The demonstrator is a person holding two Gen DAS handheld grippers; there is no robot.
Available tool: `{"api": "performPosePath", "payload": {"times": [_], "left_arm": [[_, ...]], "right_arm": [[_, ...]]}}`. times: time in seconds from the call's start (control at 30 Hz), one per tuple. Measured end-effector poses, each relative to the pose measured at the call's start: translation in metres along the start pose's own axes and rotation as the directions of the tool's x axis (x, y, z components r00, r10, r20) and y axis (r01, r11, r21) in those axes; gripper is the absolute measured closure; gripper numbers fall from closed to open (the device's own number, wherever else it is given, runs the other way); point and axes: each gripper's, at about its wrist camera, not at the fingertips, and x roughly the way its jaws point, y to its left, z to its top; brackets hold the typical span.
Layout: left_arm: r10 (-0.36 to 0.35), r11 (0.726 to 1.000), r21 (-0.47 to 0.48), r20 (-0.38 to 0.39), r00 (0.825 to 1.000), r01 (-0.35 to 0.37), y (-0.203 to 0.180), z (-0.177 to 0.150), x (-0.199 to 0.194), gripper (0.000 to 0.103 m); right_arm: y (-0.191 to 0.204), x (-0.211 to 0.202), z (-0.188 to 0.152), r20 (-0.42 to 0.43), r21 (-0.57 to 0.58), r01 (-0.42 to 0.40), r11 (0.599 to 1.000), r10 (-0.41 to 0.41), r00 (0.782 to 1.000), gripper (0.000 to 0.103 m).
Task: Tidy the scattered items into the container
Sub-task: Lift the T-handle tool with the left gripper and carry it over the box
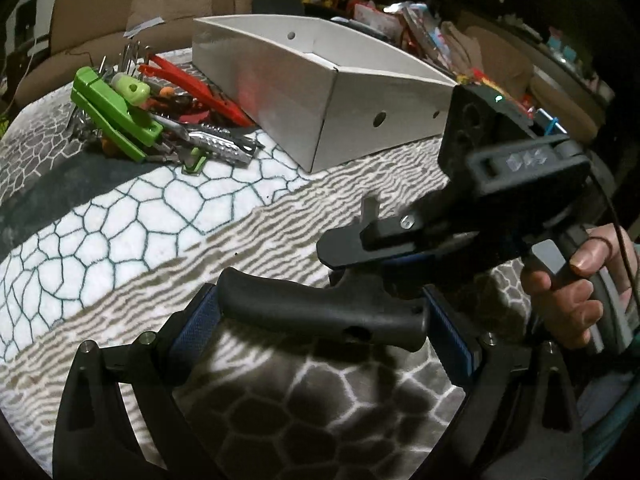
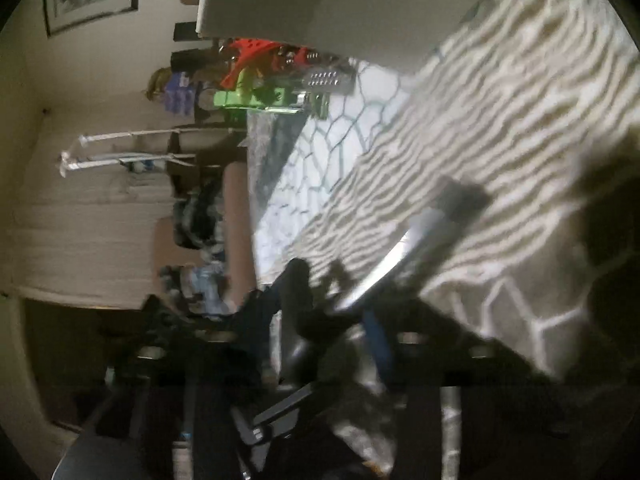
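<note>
A black handle (image 1: 324, 312) is being pinched between the blue-padded fingers (image 1: 452, 332) of the left gripper (image 1: 320, 320), low in the near middle of the left wrist view. The handle is lying crosswise between the pads, its rounded end pointing left. The right gripper (image 1: 400, 236) is being held just beyond it, on the right, by a hand (image 1: 576, 300) wrapped round its grip. Its black fingers appear pressed together on the part of the tool that runs on from the handle, though the contact itself is partly hidden.

In the right wrist view, which is rolled sideways and blurred, a curved shiny metal blade (image 2: 384, 264) with a dark end is being shown reaching out from between the right gripper's fingers (image 2: 376, 340) over the blanket.

The white cardboard box (image 1: 328, 92) is being seen far and centre on the patterned blanket (image 1: 168, 216), open at the top. Just to its left, a heap of tools (image 1: 168, 116) is lying touching one another: a green plastic tool (image 1: 116, 116), red tongs (image 1: 196, 84) and metal pieces, the tongs lying along the box wall. A brown sofa (image 1: 132, 8) is being shown far behind.
</note>
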Motion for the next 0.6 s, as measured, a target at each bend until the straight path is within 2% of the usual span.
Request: {"api": "performPosePath", "payload": {"times": [0.03,0.17,0.37,0.6], "left_arm": [[-0.004,1.0,-0.007,0.002,1.0,0.004,0.001,0.0,0.0,0.006],[0.003,1.0,-0.011,0.023,1.0,-0.003,-0.003,0.0,-0.008,0.006],[0.021,1.0,-0.005,0.068,0.997,-0.021,-0.019,0.011,-0.03,0.006],[0.046,0.999,0.012,0.114,0.992,-0.048,-0.055,0.064,-0.047,0.006]], "right_arm": [[0.001,-0.002,0.0,0.007,-0.005,-0.009,1.0,0.009,1.0,0.084],[0.014,-0.006,-0.004,0.018,-0.076,0.0,0.997,0.002,1.0,0.085],[0.044,-0.024,-0.005,0.033,-0.165,-0.034,0.986,0.04,0.999,0.086],[0.077,-0.076,0.012,0.091,-0.235,-0.06,0.97,0.084,0.992,0.086]]}}
